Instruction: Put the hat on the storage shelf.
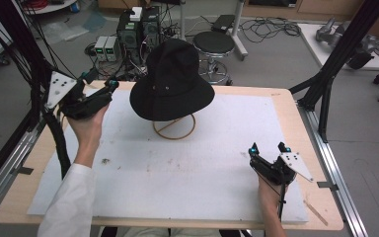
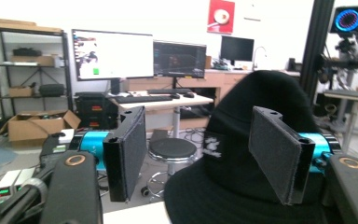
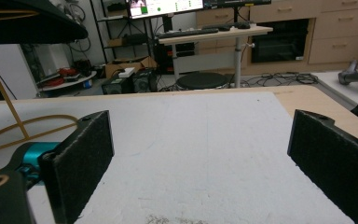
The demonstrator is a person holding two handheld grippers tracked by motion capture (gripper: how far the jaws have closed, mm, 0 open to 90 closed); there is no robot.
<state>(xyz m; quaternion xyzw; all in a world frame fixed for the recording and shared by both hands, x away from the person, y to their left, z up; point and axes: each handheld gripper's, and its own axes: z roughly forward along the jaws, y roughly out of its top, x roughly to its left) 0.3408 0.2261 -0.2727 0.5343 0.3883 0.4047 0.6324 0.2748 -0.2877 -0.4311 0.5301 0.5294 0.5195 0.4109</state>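
High view overhead, facing forward-down; gripper views low over table (image 1: 281, 106) — all share hat (image 1: 171, 81).

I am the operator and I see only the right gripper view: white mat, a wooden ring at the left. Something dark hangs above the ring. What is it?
Observer: It is a black hat, resting on a thin wooden stand whose ring base sits on the white mat.
Operator: Where is the left gripper?
Observer: The left gripper is raised at the hat's left side, close to the brim, jaws open and not touching it.
Operator: And my right gripper against the table?
Observer: The right gripper is open, low over the mat near the right front corner, well apart from the hat.
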